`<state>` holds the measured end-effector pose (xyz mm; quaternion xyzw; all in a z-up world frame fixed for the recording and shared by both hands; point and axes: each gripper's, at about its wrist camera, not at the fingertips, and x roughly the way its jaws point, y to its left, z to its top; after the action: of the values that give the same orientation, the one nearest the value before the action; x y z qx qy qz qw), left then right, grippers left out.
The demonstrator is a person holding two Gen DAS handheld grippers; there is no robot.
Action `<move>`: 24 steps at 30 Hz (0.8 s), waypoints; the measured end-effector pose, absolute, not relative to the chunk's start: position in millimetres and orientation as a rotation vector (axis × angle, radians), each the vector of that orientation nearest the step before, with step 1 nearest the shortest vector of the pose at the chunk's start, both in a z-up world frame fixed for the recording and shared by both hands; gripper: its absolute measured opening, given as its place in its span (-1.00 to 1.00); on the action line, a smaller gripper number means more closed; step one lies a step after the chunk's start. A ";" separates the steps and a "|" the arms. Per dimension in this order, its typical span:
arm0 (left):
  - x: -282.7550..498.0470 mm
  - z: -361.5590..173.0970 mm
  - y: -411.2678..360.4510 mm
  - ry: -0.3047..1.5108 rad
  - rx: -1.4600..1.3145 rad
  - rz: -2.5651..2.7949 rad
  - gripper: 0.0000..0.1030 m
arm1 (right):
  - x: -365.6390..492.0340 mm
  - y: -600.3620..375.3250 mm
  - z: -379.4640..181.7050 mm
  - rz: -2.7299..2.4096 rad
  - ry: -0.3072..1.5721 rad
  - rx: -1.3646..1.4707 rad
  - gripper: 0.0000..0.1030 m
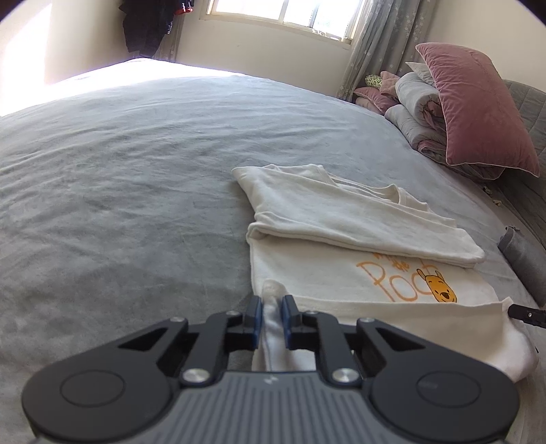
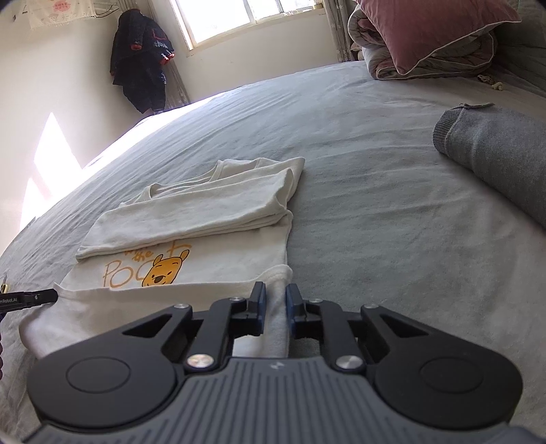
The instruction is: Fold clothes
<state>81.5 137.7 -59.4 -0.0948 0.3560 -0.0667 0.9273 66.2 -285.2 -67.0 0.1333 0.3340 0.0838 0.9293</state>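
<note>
A cream cotton T-shirt with an orange bear print and orange lettering (image 1: 341, 273) lies partly folded on a wide bed covered by a grey, slightly rumpled sheet (image 1: 119, 170). Its upper part is doubled over into a flat band across the middle, and the printed panel shows just below that band.

The left gripper (image 1: 272, 305), black with blue pads, is clenched on a bunched corner of the shirt's near hem, the cloth squeezed between its pads. The left wrist view also catches the black tip of the right gripper (image 1: 522, 312) at the far right, touching the hem's other corner. Only this view shows the folded pale quilt (image 1: 419, 116) and small items stacked behind the dusty-pink velvet pillow (image 1: 477, 106) at the head of the bed.

The right gripper (image 2: 275, 295) is likewise clamped on its own gathered corner of the hem. From the right wrist view the left gripper's tip (image 2: 37, 296) enters at the left edge, against the shirt's opposite corner. This view alone shows a rolled grey knit garment (image 2: 494, 153) lying well apart to the right of the shirt, and a dark jacket (image 2: 141, 61) hanging in the room's corner beside the bright window (image 2: 245, 17).
</note>
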 end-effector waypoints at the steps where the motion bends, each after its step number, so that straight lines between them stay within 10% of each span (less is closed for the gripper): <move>1: 80.4 -58.4 137.6 0.724 -0.191 -0.136 -0.76 | 66.0 -285.3 -67.0 0.172 0.684 0.276 -0.73; 16: 79.9 -60.1 129.7 0.725 -0.147 -0.141 -0.82 | 66.1 -282.0 -66.7 0.192 0.702 0.283 -0.61; 24: 64.2 -47.0 123.9 0.617 -0.105 -0.129 -0.88 | 56.7 -278.1 -57.5 0.156 0.622 0.248 -0.89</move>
<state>64.2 123.9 -47.0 -0.0519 0.3033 -0.0636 0.9494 56.7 -278.1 -57.5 0.1216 0.3051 0.0767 0.9414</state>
